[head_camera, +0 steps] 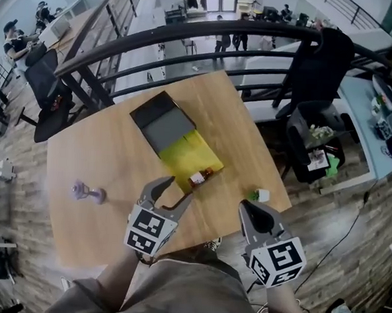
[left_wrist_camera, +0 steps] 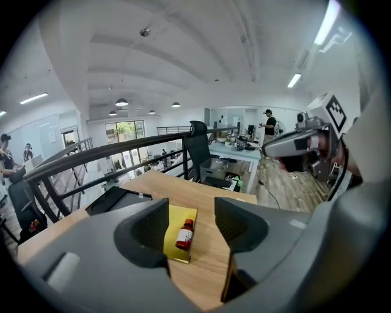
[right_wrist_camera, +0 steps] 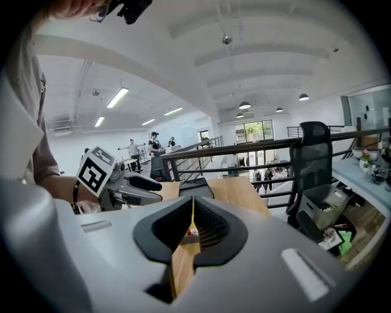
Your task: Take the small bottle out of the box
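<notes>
Head view: the small bottle lies on its side on the yellow panel at the box's 5 o'clock side, on the bench. Your left hand-held gripper stands open and empty, with the bottle apart at its 1 o'clock. Your right hand-held gripper is closed on nothing.

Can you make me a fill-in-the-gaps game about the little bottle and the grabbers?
1. The small bottle has a ___ cap.
2. It rests on the ___ sheet in front of the dark box.
3. The left gripper points at the bottle with its jaws ___.
4. The small object far to the left of the bottle is ___.

Missing words: red, yellow, open, purple.
</notes>
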`<state>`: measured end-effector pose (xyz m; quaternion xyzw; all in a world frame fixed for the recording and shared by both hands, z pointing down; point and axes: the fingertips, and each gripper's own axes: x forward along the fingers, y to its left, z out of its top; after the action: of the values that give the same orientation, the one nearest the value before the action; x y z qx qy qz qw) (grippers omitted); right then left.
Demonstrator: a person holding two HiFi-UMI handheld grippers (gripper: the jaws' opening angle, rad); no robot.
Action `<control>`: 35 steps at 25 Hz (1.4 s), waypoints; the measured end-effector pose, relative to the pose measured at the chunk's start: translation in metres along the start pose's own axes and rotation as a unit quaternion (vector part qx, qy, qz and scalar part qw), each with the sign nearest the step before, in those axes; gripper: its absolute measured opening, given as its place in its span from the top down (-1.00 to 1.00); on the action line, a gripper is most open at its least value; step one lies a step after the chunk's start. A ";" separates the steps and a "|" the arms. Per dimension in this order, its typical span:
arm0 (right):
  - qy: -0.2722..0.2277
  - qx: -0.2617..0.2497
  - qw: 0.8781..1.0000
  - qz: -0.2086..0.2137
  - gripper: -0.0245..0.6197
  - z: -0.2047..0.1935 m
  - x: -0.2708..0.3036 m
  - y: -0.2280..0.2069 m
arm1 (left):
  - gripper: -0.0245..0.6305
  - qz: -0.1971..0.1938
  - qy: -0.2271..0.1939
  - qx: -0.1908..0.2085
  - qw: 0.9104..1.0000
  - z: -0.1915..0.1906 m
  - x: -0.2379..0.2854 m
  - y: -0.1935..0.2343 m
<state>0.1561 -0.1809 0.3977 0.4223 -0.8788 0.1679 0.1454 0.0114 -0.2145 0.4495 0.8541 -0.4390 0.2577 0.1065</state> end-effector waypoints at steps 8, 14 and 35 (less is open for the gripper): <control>-0.004 0.004 1.000 0.005 0.87 -0.006 0.016 0.002 | 0.21 0.000 0.022 0.011 1.000 -0.011 0.025 0.018; 0.012 0.008 1.000 -0.007 0.87 -0.016 0.025 -0.009 | 0.21 -0.038 0.057 -0.004 0.998 -0.037 0.072 0.024; 0.077 0.042 0.996 -0.006 0.87 -0.066 0.063 -0.030 | 0.28 -0.114 0.208 -0.017 0.971 -0.136 0.193 0.023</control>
<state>0.1499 -0.2147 0.4871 0.4192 -0.8546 0.2356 0.1960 0.0391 -0.3070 0.6665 0.8241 -0.3113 0.4088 0.2383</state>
